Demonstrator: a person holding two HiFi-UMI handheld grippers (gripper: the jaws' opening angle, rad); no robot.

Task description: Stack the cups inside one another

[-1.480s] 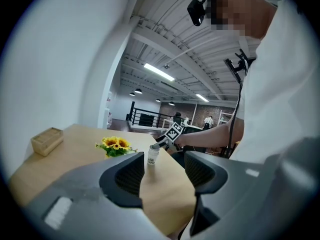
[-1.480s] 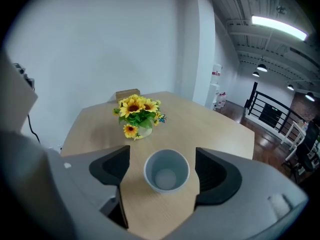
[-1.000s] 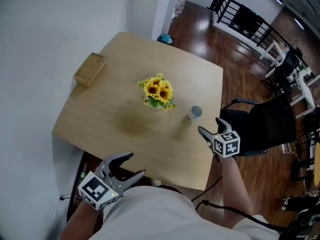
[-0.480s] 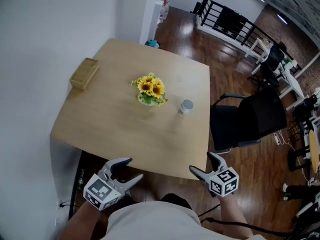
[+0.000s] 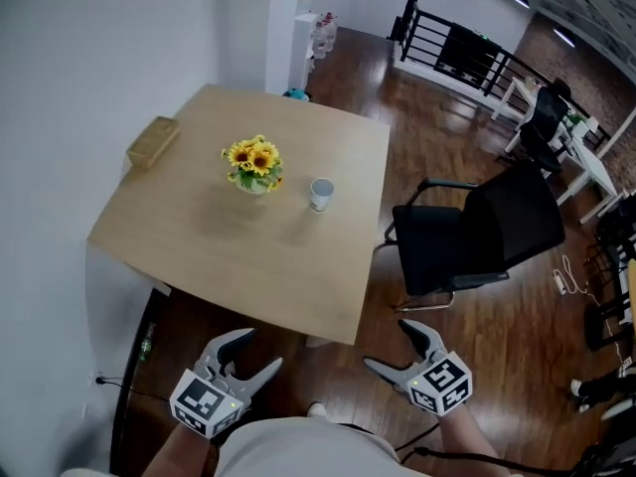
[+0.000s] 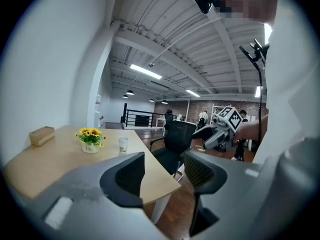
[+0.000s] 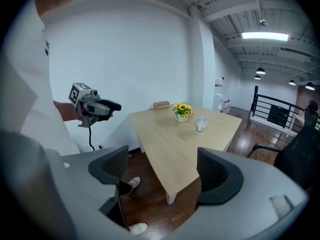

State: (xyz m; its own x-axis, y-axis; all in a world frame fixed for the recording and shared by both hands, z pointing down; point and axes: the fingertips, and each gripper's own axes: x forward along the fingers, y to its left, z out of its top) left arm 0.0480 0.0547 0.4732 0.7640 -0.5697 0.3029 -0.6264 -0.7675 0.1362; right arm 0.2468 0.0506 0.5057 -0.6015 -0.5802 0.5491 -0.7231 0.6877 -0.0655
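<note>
A single stack of pale cups (image 5: 320, 194) stands upright on the wooden table (image 5: 248, 256), right of the sunflower pot; it also shows as a small cup stack (image 6: 123, 144) in the left gripper view and as a cup stack (image 7: 201, 124) in the right gripper view. My left gripper (image 5: 250, 354) hangs open and empty below the table's near edge. My right gripper (image 5: 396, 351) is open and empty too, off the table's near right corner. Both are far from the cups.
A pot of sunflowers (image 5: 252, 165) stands mid-table and a wooden box (image 5: 151, 142) lies at the far left edge. A black office chair (image 5: 477, 237) stands right of the table. A white wall runs along the left; wooden floor surrounds the table.
I have stepped back from the table. Both grippers have drawn away from the table edge toward my body, and the right one has left the cups' neighbourhood. The cups have not moved.
</note>
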